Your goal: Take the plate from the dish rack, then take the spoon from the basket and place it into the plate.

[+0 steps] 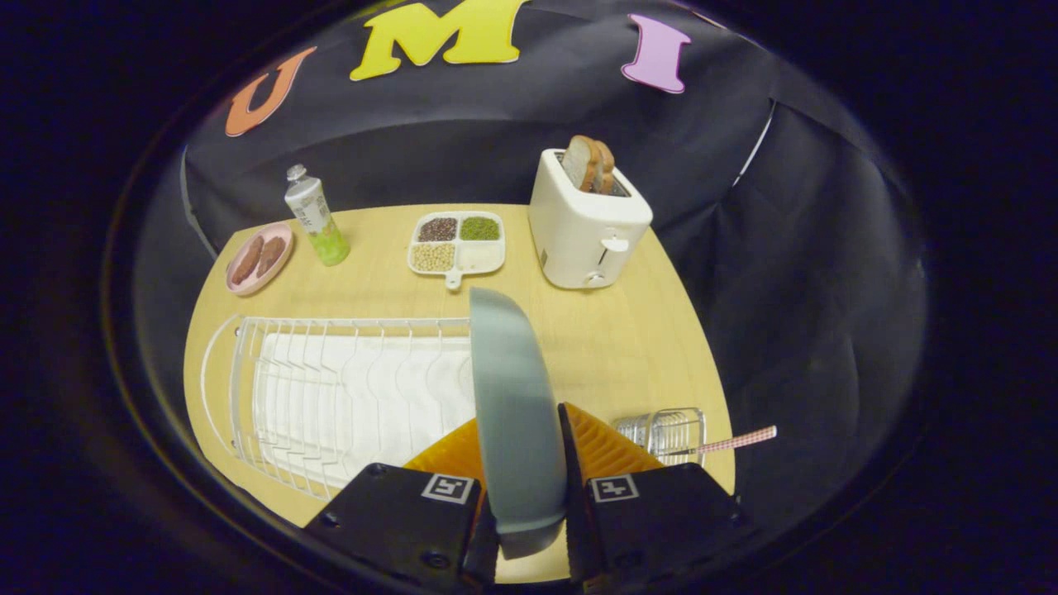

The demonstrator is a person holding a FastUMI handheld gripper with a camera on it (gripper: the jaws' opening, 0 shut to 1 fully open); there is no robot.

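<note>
A pale wooden desk [628,347] stands before the booth's black cloth wall. The tongs [522,463] are closed on the grey plate [512,405]: the plate stands on edge between the two orange fingers [607,450], both pads pressing its faces, and its upper rim rises well ahead of the fingertips. To the left of the plate lies the white wire dish rack [331,388] (its slots over a white tray), with the plate at its right end. Just right of the fingers sits a small wire basket [669,430], from which the spoon [736,442] projects, its checked pink handle pointing away to the right. Beyond the plate, at the far side of the desk: a white toaster [583,227] holding bread slices [588,163], a four-part dish of grains [456,242], a green-based tube [316,216] standing upright, and a pink plate [260,258] bearing two brown pieces.
</note>
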